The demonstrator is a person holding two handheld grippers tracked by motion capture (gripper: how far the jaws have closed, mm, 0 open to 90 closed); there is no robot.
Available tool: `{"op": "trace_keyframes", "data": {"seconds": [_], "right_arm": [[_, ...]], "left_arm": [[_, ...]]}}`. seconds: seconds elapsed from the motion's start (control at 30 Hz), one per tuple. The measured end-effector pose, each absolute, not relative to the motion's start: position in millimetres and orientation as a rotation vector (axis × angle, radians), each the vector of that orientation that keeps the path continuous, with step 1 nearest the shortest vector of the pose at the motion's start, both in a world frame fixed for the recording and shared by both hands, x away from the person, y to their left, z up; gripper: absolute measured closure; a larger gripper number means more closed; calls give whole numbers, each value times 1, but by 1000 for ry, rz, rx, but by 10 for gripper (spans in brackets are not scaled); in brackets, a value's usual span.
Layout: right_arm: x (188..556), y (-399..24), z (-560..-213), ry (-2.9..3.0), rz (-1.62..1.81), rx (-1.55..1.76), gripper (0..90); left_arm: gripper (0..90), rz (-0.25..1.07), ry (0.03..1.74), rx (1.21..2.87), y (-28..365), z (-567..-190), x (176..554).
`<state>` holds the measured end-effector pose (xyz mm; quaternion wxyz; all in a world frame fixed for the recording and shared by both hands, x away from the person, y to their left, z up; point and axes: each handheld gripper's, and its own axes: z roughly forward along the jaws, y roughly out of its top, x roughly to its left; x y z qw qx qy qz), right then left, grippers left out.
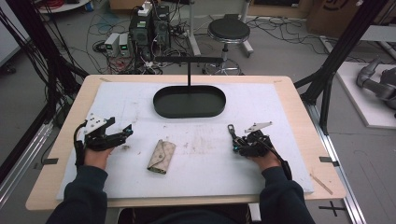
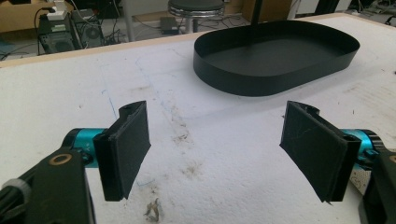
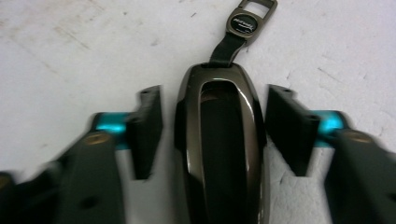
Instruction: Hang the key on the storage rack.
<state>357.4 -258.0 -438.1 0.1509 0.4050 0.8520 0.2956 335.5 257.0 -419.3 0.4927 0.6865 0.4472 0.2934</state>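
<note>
Cables, computer boxes and a stool [image 1: 228, 31] crowd the floor behind a wooden table topped with a stained white mat [image 1: 140, 100], where a person works two hand-held grippers. At right, the right gripper [image 3: 214, 137] straddles a dark metallic key fob [image 3: 218, 140] lying flat on the mat, its strap and buckle [image 3: 250, 18] pointing away; the pads sit right at the fob's sides, though in the right gripper view a sliver of gap on each side leaves it unclear whether they press yet. The fob has not been lifted. At left, the left gripper [image 2: 217, 144] rests low over the mat with its fingers [image 2: 125, 147] spread wide and nothing between them. Between the hands lies a beige wallet [image 1: 161, 156], closed and untouched. Beyond it stands an oval black tray [image 1: 159, 100] (bare inside) with a post [image 1: 188, 72] rising behind it. By the look of things the work is at its start: the fob is being gripped, and moving it anywhere is all still to come.
</note>
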Motion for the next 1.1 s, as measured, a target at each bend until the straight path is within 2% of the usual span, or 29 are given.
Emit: {"op": "trace_keyframes", "data": {"seconds": [0.33, 0.67, 1.1], "right_arm": [[358, -257, -438, 2462, 841, 1156, 477], [359, -255, -435, 2460, 816, 1177, 500], [365, -246, -401, 2333, 942, 1087, 501]], "left_arm": [[237, 709, 1088, 1664, 257, -420, 336], [238, 713, 1092, 1664, 258, -419, 335], [239, 714, 1096, 1662, 259, -419, 336]]}}
